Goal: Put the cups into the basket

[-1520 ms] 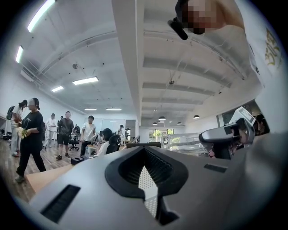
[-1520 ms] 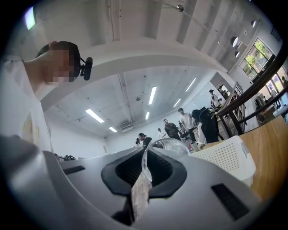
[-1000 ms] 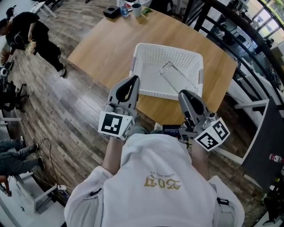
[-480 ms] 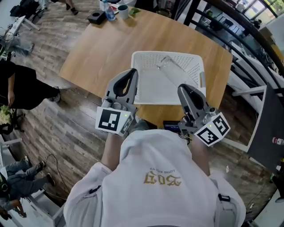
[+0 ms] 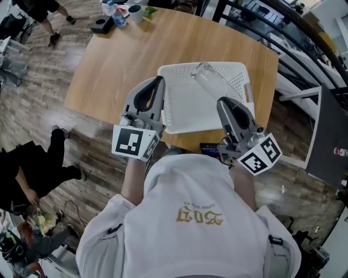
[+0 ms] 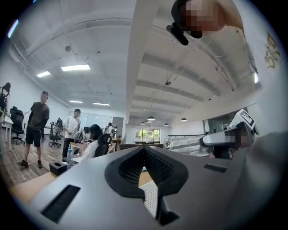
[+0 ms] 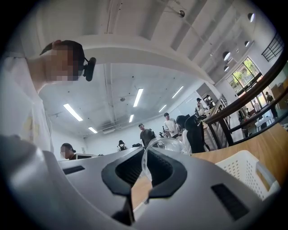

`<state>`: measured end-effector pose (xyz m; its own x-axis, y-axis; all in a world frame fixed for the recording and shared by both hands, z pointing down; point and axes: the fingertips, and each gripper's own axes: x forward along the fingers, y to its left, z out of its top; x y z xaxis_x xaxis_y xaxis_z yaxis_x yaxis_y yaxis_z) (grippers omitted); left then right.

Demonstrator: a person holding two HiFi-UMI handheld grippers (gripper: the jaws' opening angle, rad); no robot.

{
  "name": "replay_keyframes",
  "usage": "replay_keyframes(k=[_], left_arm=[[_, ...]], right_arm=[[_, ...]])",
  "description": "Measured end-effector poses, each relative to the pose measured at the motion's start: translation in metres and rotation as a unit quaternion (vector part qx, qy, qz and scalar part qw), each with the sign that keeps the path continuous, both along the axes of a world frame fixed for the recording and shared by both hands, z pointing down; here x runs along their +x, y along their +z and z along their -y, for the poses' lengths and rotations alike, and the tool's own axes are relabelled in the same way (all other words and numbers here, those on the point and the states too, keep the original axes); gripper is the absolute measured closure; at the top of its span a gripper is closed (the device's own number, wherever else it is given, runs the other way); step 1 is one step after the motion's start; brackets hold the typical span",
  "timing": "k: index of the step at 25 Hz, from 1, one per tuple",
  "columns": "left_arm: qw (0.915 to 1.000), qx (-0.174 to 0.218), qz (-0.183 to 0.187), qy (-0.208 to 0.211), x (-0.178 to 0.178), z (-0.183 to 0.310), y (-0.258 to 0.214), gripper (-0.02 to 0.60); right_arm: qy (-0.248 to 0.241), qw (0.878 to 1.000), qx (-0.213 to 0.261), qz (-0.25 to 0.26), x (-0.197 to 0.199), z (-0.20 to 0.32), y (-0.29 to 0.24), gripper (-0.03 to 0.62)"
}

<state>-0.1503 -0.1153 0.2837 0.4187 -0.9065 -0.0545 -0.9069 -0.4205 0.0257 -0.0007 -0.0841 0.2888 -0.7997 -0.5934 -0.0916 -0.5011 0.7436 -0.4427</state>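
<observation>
Head view looks steeply down past the person's white shirt point(image 5: 190, 217) onto a wooden table point(image 5: 119, 59), where a white perforated basket point(image 5: 187, 111) sits at the near edge. The left gripper point(image 5: 156, 81) hangs just beside the basket's left wall, its marker cube point(image 5: 133, 142) toward the body. Its own view shows its two jaws pressed together at the tips with nothing between them. The right gripper point(image 5: 224, 102) reaches over the basket's near right part. In the right gripper view its jaws are nearly together and pinch the thin wall of a clear cup point(image 5: 209, 81) near its rim. The cup stretches away from the jaw tips toward the basket's far rim, tilted, above the basket's floor; whether it touches the floor I cannot tell. The same view shows the basket's wall low on the right, beside the gripper. At the table's far left corner stand a bottle point(image 5: 111, 11), a mug point(image 5: 135, 12) and a small black box point(image 5: 100, 24), well apart from the basket. A person in dark clothes point(image 5: 32, 168) is on the wooden floor at the left.
</observation>
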Motion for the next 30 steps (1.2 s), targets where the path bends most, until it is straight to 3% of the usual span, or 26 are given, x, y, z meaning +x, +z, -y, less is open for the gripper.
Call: replay_keyframes(k=[14,22,30], left_arm=[[0.9997,-0.019,0.012,-0.001,0.030,0.015,0.020,0.574],[0.9986,-0.046,0.026,-0.006,0.028,0.021,0.043,0.574],[0.9966,-0.066,0.048,0.015,0.035,0.034,0.061,0.574]], right_arm=[[-0.018,1.000,0.004,-0.011,0.027,0.011,0.008,0.566],[-0.039,0.999,-0.011,-0.037,0.017,0.013,0.030,0.566],[-0.044,0.997,-0.012,-0.068,0.015,0.025,0.047,0.566]])
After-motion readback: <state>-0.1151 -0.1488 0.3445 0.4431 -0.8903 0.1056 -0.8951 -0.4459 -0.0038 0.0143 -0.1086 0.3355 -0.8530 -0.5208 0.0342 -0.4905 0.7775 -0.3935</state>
